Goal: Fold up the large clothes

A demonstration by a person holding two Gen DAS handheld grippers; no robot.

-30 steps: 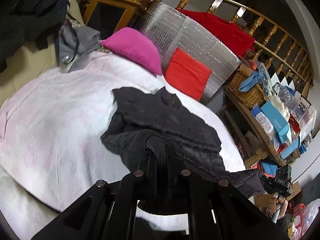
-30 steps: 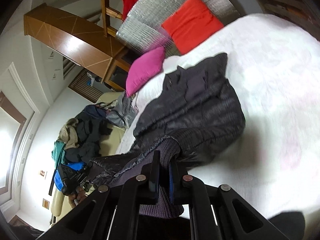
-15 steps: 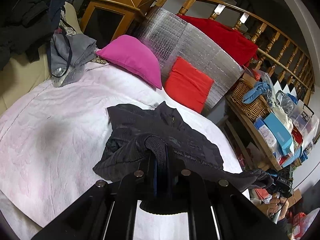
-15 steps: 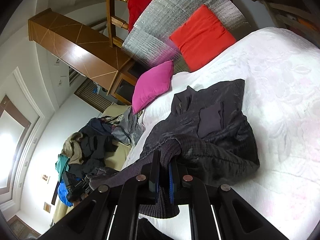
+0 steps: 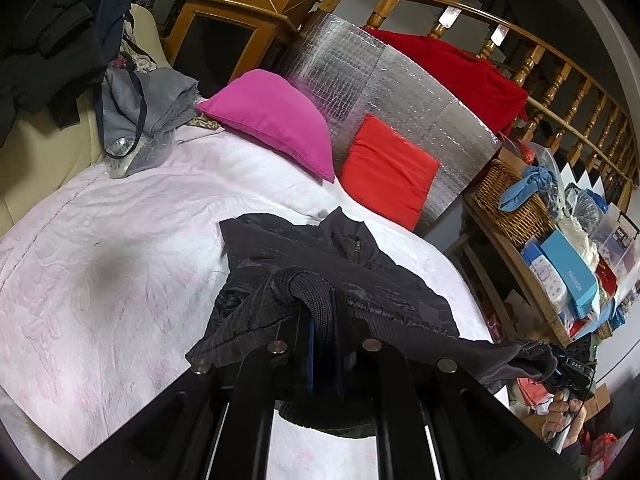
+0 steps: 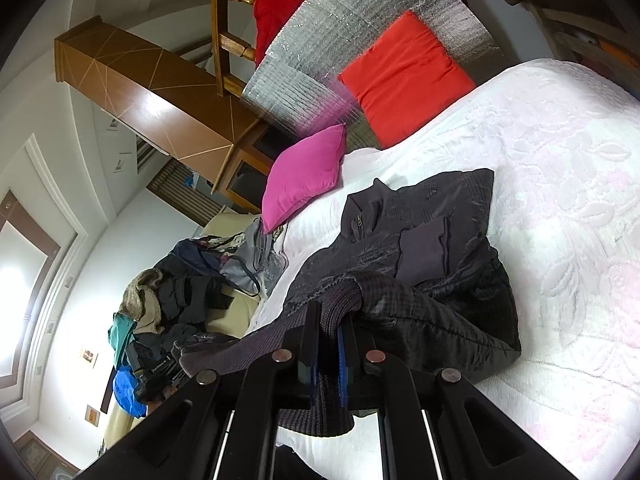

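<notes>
A dark quilted jacket (image 5: 320,252) lies bunched on the white and pink bedspread (image 5: 120,240), its collar toward the pillows. My left gripper (image 5: 323,312) is shut on the jacket's ribbed hem, which drapes over the fingertips. From there the hem stretches right to my right gripper (image 5: 570,368), held in a hand. In the right wrist view the jacket (image 6: 424,232) is doubled over below my right gripper (image 6: 330,322), shut on the same ribbed hem. My left gripper (image 6: 154,374) shows at the lower left, with the hem running to it.
A pink pillow (image 5: 272,120) and a red cushion (image 5: 388,168) lean against a silver foil panel (image 5: 400,92) at the head of the bed. A heap of clothes (image 5: 60,32) fills the left. Cluttered wooden shelves with a wicker basket (image 5: 512,200) stand on the right.
Both grippers have carried the ribbed hem toward the pillows and slightly up. The jacket's lower half has doubled over its upper part and looks shorter.
</notes>
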